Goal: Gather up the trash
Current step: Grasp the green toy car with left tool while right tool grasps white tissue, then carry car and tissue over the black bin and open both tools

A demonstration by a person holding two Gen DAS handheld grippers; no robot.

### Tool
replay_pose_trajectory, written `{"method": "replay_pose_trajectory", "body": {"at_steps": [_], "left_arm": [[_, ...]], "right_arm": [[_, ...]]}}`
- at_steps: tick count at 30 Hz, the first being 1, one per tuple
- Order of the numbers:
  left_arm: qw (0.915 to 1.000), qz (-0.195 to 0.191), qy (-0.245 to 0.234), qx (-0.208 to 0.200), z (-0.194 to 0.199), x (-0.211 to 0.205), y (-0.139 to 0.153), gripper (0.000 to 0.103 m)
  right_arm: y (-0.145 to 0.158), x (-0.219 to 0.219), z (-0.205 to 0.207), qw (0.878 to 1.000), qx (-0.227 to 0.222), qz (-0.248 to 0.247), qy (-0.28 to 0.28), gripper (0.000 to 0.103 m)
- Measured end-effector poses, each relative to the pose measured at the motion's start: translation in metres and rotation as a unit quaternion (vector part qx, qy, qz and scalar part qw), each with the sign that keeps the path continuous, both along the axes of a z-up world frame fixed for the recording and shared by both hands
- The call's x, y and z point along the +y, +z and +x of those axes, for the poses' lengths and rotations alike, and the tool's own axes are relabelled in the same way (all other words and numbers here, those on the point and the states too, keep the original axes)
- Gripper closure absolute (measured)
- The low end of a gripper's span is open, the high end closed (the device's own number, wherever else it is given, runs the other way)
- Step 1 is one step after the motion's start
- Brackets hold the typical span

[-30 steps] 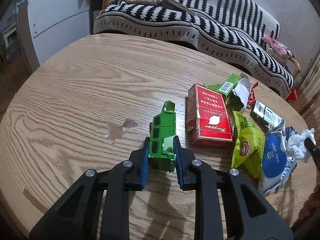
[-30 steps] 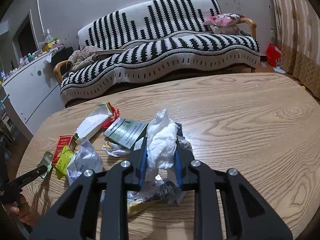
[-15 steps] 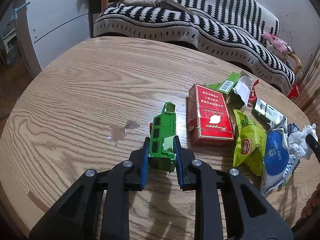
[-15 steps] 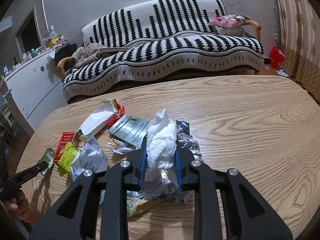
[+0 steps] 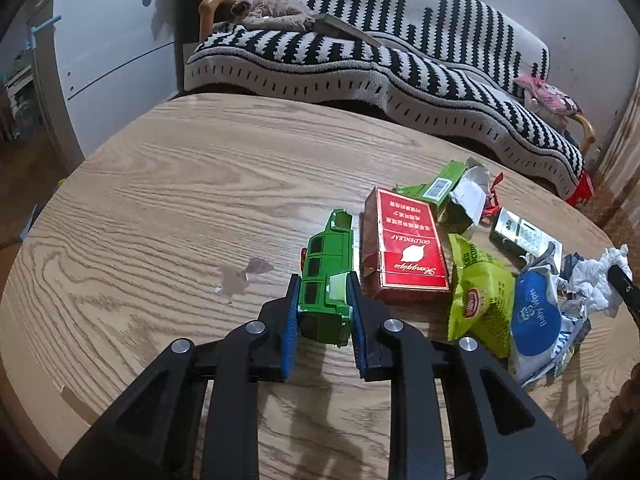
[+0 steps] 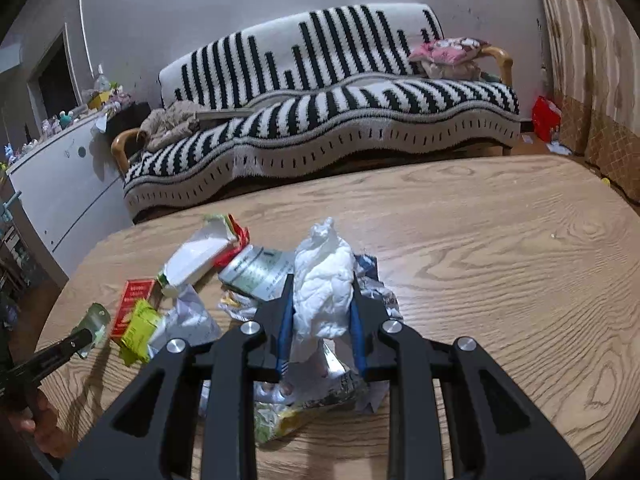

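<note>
Both tools loaded. My left tool is clamped narrow on a green carton, a flattened printed box with dark window-like panels, gripped at its near end while the long far end juts out toward 12 o'clock over the table. My right tool is pinched on a wad of white tissue, soft and crumpled, bulging above the pads. The rest of the trash lies in a loose row on the wood-grain table: a glossy red cigarette pack just beside the carton at its 3 o'clock, a yellow-green snack bag of crinkled film next along, a blue and white wipes pouch beyond that, and a torn green and white box at about 1 o'clock. A small wet-looking smear marks the table at 9 o'clock of the carton. Risks, as I judge them: the carton is thin card held only at one end, so a quick swing could lever it out of the pads or crush it. The tissue compresses easily and may slip out or tear if I jerk it. Foil and film scraps sit under the right tool; I cannot tell whether any are caught with the tissue, and a trailing piece could drag neighbours off the pile. No bin shows in either view.
</note>
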State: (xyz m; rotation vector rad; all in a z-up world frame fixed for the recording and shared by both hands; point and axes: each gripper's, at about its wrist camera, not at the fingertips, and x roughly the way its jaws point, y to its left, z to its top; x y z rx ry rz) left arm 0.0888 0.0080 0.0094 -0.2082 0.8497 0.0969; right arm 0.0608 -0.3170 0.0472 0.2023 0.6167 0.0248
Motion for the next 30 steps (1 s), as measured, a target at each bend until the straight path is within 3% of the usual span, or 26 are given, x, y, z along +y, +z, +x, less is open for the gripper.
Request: {"method": "replay_pose_trajectory", "body": {"at_steps": [10, 14, 18, 20, 23, 27, 30], "left_arm": [[0.9999, -0.013, -0.005, 0.001, -0.003, -0.001, 0.007, 0.081], [0.9992, -0.017, -0.028, -0.023, -0.015, -0.013, 0.023, 0.081], [0.9947, -0.059, -0.073, -0.04, -0.041, -0.044, 0.041, 0.081], [0.9885, -0.088, -0.115, -0.045, -0.061, -0.078, 0.056, 0.081], [0.9765, -0.09, -0.189, -0.049, -0.106, -0.149, 0.07, 0.081], [0.9369, -0.11, -0.332, -0.005, -0.174, -0.266, 0.065, 0.081], [0.9082, -0.111, -0.402, 0.039, -0.216, -0.332, 0.042, 0.081]], "right_arm": [[-0.002, 0.001, 0.005, 1.0, 0.016, 0.008, -0.002, 0.079], [0.014, -0.014, -0.011, 0.999, -0.01, 0.044, -0.031, 0.079], [0.034, -0.05, -0.061, 0.987, -0.05, 0.132, -0.071, 0.079], [0.039, -0.076, -0.096, 0.98, -0.072, 0.161, -0.096, 0.079], [0.04, -0.122, -0.16, 0.967, -0.103, 0.188, -0.14, 0.079], [0.037, -0.196, -0.259, 0.957, -0.112, 0.169, -0.207, 0.079], [0.013, -0.248, -0.329, 0.949, -0.071, 0.157, -0.263, 0.079]]}}
